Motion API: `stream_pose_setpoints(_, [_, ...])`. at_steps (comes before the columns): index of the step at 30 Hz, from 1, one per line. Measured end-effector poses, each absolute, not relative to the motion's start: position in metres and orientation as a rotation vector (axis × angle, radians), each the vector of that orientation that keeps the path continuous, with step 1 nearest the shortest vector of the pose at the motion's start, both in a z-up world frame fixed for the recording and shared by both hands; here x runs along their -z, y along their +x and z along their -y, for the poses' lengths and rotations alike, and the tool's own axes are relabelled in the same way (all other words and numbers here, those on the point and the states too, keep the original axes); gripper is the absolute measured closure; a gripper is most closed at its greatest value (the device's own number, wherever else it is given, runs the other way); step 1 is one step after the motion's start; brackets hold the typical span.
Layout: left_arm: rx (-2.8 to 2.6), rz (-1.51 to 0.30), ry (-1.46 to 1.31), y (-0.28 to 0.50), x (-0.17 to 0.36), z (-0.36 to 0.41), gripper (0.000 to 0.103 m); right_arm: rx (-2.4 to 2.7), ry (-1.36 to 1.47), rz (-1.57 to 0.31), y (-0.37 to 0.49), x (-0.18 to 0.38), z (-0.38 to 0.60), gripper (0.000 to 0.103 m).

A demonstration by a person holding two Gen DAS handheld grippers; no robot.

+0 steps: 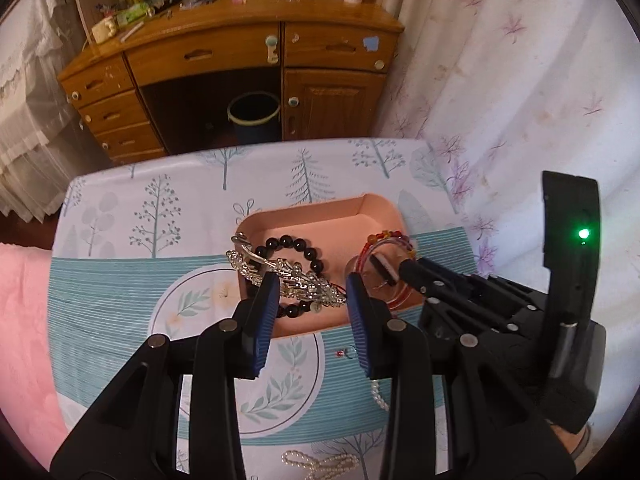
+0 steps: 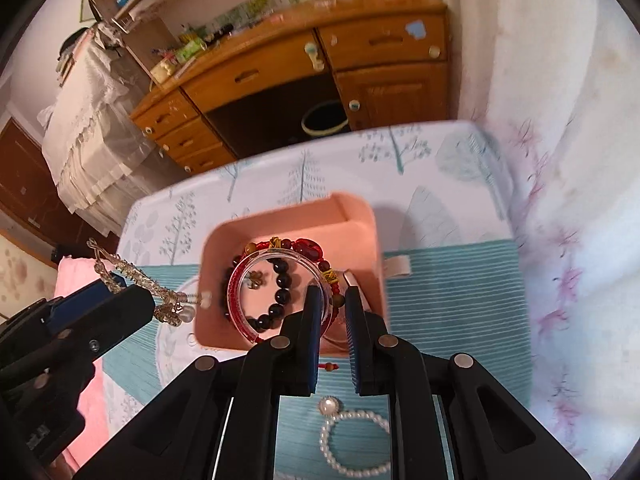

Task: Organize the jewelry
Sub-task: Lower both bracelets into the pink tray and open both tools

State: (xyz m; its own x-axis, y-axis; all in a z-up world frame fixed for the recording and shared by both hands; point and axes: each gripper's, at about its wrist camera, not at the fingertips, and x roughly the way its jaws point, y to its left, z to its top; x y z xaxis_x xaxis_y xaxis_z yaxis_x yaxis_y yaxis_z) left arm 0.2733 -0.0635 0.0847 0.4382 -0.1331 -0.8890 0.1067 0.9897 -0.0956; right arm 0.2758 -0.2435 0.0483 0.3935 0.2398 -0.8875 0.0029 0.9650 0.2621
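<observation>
A pink tray sits on the tree-print tablecloth, with a black bead bracelet lying in it. My left gripper is shut on a silver rhinestone hair ornament, which the right wrist view shows held up beside the tray's left side. My right gripper is shut on the rim of a clear bangle with a red band, and a red bead bracelet hangs with it over the tray.
A pearl bracelet and a small red bead piece lie on the cloth in front of the tray. A wooden desk with a dark bin stands beyond the table. Pink fabric lies at the left, flowered fabric at the right.
</observation>
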Motion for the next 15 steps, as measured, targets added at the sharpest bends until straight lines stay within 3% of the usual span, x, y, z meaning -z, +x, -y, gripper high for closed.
stream_pose_setpoints(8, [0.122,-1.162,-0.050,0.296,-0.043,0.060,0.072,-0.147,0.208,-1.210,0.292,0.000,0.239,0.089])
stream_pose_setpoints(15, [0.133,-1.181,-0.041,0.303,-0.028,0.068,0.072,-0.169,0.234,-1.138,0.289,-0.007,0.250,0.089])
